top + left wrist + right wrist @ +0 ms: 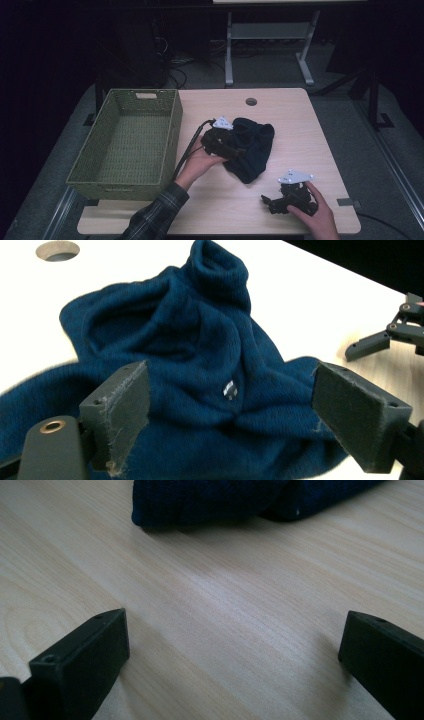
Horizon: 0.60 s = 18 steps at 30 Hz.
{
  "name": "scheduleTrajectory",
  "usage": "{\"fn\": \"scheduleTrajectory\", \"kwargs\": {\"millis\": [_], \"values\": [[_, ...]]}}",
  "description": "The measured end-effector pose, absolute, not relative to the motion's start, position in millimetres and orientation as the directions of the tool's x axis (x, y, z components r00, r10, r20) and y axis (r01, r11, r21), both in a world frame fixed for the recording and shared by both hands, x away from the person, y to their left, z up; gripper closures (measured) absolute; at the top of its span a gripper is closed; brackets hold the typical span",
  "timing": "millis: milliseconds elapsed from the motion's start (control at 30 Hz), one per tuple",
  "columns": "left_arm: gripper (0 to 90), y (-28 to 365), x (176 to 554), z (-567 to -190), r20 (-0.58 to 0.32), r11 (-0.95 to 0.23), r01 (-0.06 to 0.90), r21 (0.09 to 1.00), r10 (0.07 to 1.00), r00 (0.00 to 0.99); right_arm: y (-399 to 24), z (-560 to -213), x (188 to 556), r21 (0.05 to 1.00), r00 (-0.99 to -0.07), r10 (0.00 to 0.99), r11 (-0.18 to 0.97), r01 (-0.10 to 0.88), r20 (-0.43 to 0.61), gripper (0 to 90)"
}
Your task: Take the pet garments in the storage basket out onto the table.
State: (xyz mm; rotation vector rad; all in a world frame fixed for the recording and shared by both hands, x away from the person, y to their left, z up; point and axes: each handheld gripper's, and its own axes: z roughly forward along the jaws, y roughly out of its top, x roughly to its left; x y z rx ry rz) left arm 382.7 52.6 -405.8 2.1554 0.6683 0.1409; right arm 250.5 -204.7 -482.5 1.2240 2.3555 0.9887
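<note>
Spread wide, the left claw (230, 415) hovers over the navy knit sweater (200, 365) heaped beside the green wicker basket (125, 145); best pinch a thick fold, while the right claw (280, 202) waits agape on the desk (310, 135).

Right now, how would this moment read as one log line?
left gripper: open at blue sweater | right gripper: open over table | basket: nothing inside

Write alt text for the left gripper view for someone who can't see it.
A crumpled dark blue sweater lies on a pale wooden table, framed by the open left claw just above it. The right claw shows at the right edge, and a round hole at top left.
</note>
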Motion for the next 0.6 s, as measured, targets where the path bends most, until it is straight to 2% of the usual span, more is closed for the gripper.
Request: {"fn": "scheduleTrajectory", "kwargs": {"millis": [367,600], "values": [[15.2,77.8,351.6,-419.2,-0.114,-0.507,0.422,0.751,0.531,0.84,-204.9,-482.7,250.6,0.699,-0.59,0.807,0.4,0.593,0.039,0.0],[13.6,90.0,329.6,-428.9,-0.072,-0.527,0.421,0.738,0.559,0.826,-204.9,-482.7,250.7,0.699,-0.59,0.806,0.4,0.593,0.038,0.0]]}}
